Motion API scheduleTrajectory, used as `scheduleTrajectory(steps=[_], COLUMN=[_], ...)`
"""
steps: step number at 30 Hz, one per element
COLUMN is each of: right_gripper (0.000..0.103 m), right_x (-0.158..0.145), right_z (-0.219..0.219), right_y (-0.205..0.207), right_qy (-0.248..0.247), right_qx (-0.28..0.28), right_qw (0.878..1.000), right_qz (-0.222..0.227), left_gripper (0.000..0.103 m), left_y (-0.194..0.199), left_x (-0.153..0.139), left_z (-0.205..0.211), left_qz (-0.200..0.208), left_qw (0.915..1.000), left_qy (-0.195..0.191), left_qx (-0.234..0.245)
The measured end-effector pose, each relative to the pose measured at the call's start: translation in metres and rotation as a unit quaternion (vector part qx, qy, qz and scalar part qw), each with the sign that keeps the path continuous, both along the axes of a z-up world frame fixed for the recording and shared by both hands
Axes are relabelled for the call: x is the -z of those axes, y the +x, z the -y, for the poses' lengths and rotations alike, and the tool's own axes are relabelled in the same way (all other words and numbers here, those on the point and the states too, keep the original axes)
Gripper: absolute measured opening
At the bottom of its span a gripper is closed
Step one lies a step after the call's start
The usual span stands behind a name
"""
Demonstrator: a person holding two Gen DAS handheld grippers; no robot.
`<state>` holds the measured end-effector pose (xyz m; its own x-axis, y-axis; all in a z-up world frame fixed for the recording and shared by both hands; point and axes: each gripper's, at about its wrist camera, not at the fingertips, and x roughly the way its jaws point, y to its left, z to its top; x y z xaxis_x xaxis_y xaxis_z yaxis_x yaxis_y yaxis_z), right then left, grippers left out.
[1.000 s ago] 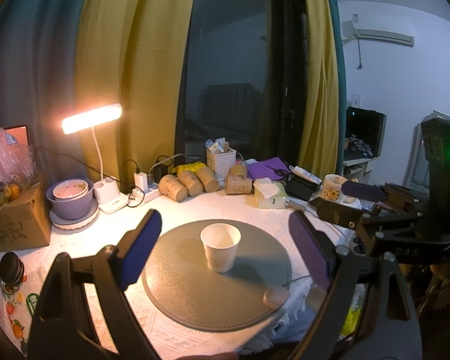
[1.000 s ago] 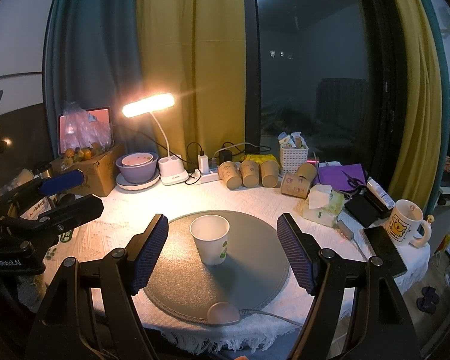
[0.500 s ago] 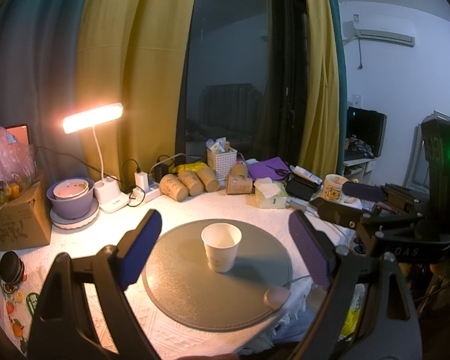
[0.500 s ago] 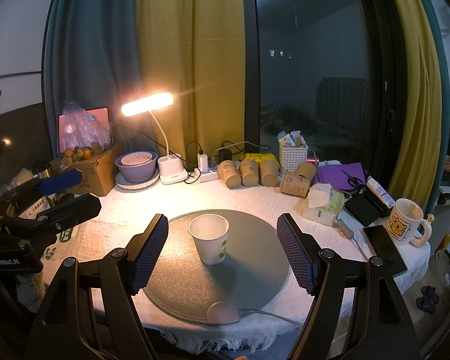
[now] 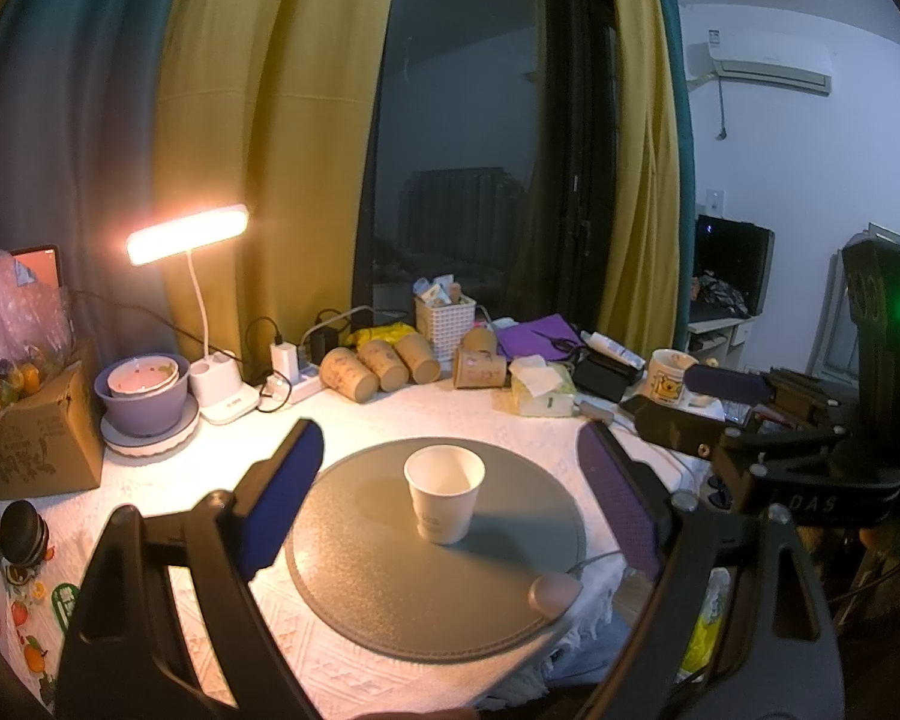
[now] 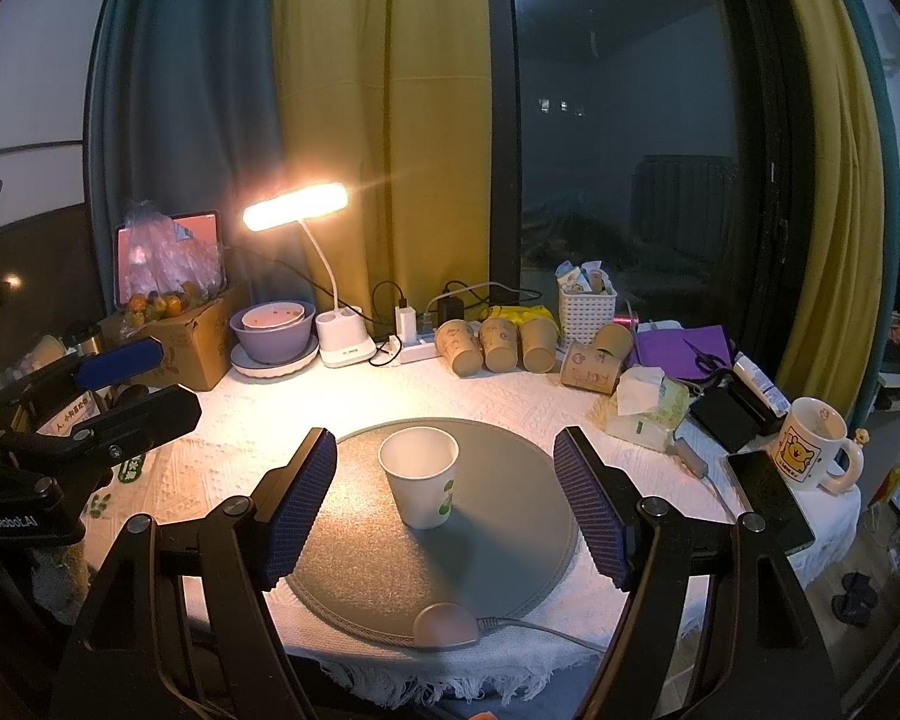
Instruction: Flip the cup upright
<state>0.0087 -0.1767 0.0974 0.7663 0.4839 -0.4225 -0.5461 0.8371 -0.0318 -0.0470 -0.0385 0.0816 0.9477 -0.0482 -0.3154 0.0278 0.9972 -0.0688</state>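
Note:
A white paper cup (image 5: 444, 492) stands upright, mouth up, on a round grey mat (image 5: 390, 576); it also shows in the right wrist view (image 6: 421, 483) on the mat (image 6: 354, 576). My left gripper (image 5: 450, 510) is open and empty, its pads well apart on either side of the cup, a little short of it. My right gripper (image 6: 444, 510) is open and empty in the same way. Each gripper shows in the other's view: the right one (image 5: 720, 408) at the right, the left one (image 6: 126, 384) at the left.
Several brown paper cups (image 6: 498, 345) lie on their sides at the back. A lit desk lamp (image 6: 297, 207), a purple bowl (image 6: 273, 333), a cardboard box (image 6: 192, 342), a tissue pack (image 6: 648, 405), a mug (image 6: 810, 450) and a phone (image 6: 768, 498) ring the mat. The table edge is near.

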Motion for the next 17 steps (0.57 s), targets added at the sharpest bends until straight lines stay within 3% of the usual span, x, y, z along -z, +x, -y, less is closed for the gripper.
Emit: scheduleTrajectory(steps=[17], right_gripper=[0.078], right_x=[0.0048], right_z=[0.0035], right_y=[0.0024], right_qy=[0.000], right_qx=[0.001], right_qw=[1.000], right_qz=[-0.001], left_gripper=[0.088], left_y=[-0.0007], left_x=[0.0048], left_z=[0.0032], left_qz=[-0.005], left_qw=[1.0000], left_qy=[0.000], left_qx=[0.003])
